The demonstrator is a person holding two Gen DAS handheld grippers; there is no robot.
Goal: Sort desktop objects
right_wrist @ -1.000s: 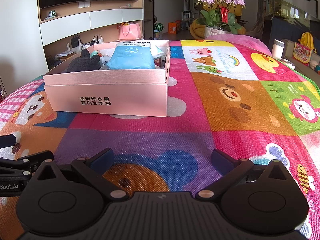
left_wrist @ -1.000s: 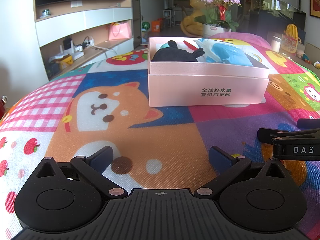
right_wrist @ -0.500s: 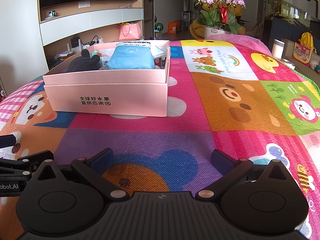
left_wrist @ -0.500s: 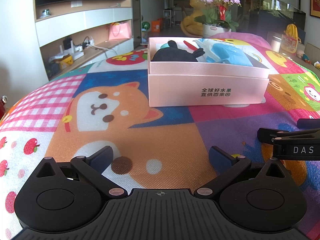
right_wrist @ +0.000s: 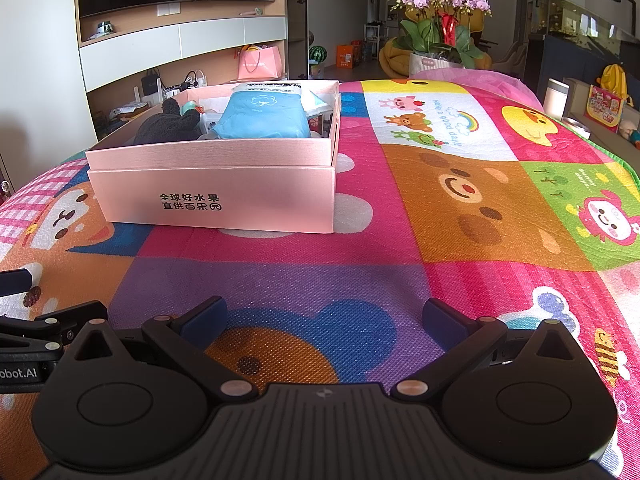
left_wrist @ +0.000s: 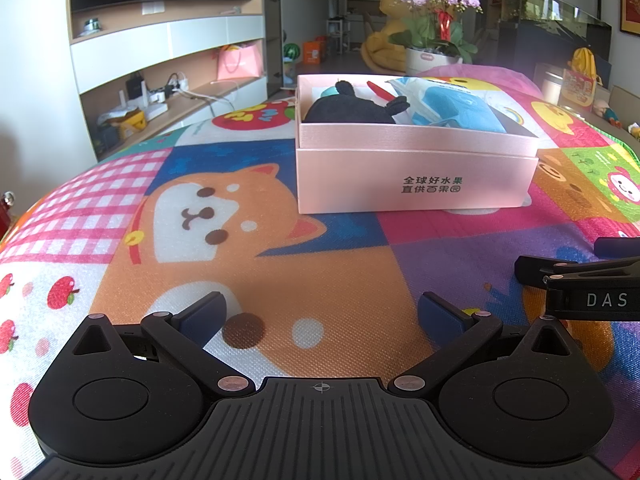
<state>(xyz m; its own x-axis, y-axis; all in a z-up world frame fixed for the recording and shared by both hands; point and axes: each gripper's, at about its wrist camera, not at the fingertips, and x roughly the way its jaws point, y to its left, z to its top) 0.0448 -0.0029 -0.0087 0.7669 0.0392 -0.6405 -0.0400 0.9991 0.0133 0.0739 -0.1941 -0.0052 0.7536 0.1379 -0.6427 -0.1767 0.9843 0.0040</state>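
Change since earlier frames: nothing has shifted; both grippers and the box sit where they were a second ago.
Grippers: two. Left gripper (left_wrist: 322, 316) fills the bottom of its own view, fingers spread wide with nothing between them. Right gripper (right_wrist: 324, 316) does the same in its view, also wide and empty.
Cross-views: right gripper's side shows at the right edge of the left view (left_wrist: 580, 284); left gripper's side shows at the lower left edge of the right view (right_wrist: 36, 340).
Boxes: one pink box (left_wrist: 416, 184), open-topped, with two lines of dark printed characters on its front wall. It sits right of centre in the upper half of the left view, and left of centre in the right view (right_wrist: 212, 200).
Box contents: one black plush toy (left_wrist: 352, 110) on the left side; one blue soft pack (left_wrist: 456, 112) on the right side, leaning up toward the back in the right view (right_wrist: 264, 114); one red piece (left_wrist: 380, 90) between them, too small to identify; other small items behind are unclear.
Mat: one colourful cartoon play mat (left_wrist: 224, 216) covers the surface under the box and both grippers.
Box relative to grippers: well ahead of both sets of fingers, apart from them, with bare mat between.
Background: one pot of purple orchids (right_wrist: 440, 12) at upper centre.
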